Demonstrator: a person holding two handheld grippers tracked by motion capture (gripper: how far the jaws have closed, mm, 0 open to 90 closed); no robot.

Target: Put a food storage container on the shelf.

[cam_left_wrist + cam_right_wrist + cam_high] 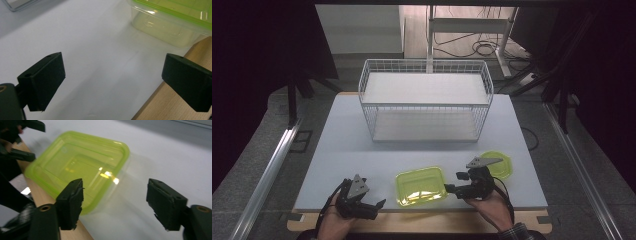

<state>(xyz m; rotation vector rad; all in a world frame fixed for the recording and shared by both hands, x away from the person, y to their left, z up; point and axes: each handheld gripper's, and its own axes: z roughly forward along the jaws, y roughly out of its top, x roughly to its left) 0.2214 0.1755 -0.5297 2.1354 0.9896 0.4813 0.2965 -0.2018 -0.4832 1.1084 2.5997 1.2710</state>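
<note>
A rectangular clear container with a lime-green lid [420,186] lies near the front edge of the pale table [342,145]. My left gripper [377,206] sits to its left, jaws apart and pointing toward it, nothing between them. In the left gripper view, the left gripper [113,72] is open over bare table, with the container [170,27] ahead to the right. My right gripper [453,182] hovers at the container's right end, open. In the right gripper view, the right gripper [115,200] has wide jaws and the container [80,167] just beyond the left jaw, untouched.
A white wire basket shelf [426,100] stands at the back middle of the table. A second green-lidded container [502,165] lies behind the right gripper. The table's wooden rim [160,105] runs close under both hands. The other gripper [25,140] shows beyond the container.
</note>
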